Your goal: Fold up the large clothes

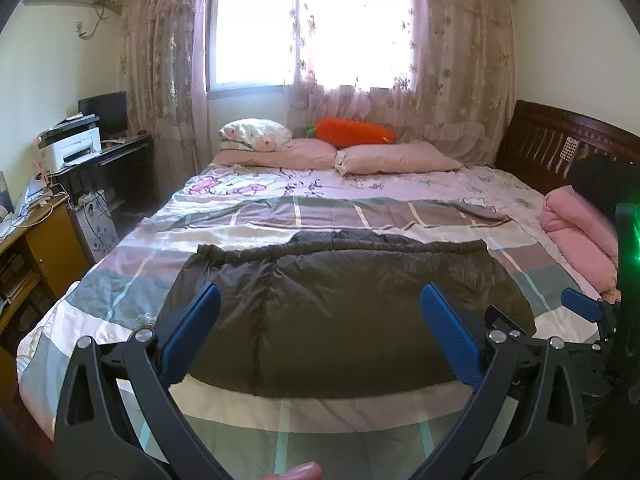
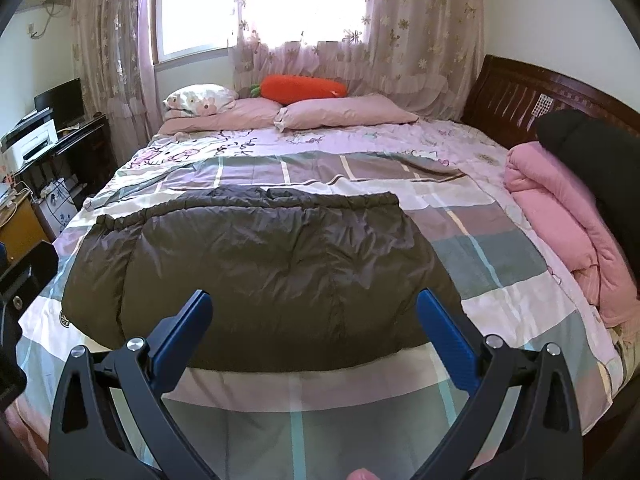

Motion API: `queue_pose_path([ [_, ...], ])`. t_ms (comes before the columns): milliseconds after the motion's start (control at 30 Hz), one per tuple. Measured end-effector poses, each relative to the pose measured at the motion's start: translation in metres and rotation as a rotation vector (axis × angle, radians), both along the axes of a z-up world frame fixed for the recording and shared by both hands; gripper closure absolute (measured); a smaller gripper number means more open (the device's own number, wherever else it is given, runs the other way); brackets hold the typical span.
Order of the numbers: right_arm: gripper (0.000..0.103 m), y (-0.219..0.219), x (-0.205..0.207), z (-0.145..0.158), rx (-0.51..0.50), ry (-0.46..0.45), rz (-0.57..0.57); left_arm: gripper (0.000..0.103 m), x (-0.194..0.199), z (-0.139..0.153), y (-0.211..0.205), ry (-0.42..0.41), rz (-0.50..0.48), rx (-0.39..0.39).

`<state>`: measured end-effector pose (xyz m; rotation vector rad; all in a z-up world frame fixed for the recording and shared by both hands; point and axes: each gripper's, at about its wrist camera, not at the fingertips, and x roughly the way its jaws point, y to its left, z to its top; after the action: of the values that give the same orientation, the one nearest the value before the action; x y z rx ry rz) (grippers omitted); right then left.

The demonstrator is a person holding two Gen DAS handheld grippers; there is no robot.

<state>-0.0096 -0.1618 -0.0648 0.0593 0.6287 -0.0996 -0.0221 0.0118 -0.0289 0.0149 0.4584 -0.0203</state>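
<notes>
Bed [image 2: 520, 312] with plaid quilt [image 2: 500, 248], dark padded jacket [image 2: 256, 264] spread flat, pink pillows [image 2: 344, 114], folded pink blanket [image 2: 560, 216]

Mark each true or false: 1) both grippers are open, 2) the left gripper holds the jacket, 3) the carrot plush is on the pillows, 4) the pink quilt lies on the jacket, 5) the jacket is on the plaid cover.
1. True. The left gripper and right gripper both have jaws spread wide.
2. False. It is open and grips nothing; the jacket lies flat beyond it.
3. True. The carrot plush rests on the pillows.
4. False. The pink quilt sits apart, at the bed's right side.
5. True. The jacket lies on the plaid cover.
</notes>
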Motion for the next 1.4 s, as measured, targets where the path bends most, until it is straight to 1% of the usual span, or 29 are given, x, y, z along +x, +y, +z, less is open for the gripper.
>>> queue_pose_path([
  [67,0.001,0.0009,-0.0009,0.0011,-0.003,-0.007,0.003,0.002,-0.0039,0.0012,-0.0003,-0.022,0.009,0.009],
  [133,0.001,0.0017,-0.0015,0.0014,-0.005,-0.010,0.004,0.002,-0.0037,0.0016,-0.0004,-0.026,0.004,0.012],
  [1200,0.001,0.0037,-0.0019,0.0013,-0.008,-0.005,0.010,0.002,-0.0001,-0.0009,0.0026,-0.007,-0.003,0.012],
  [1400,0.001,0.0052,-0.0002,-0.0026,-0.011,-0.001,0.022,0.002,0.0001,-0.0009,0.0028,-0.007,-0.003,0.009],
])
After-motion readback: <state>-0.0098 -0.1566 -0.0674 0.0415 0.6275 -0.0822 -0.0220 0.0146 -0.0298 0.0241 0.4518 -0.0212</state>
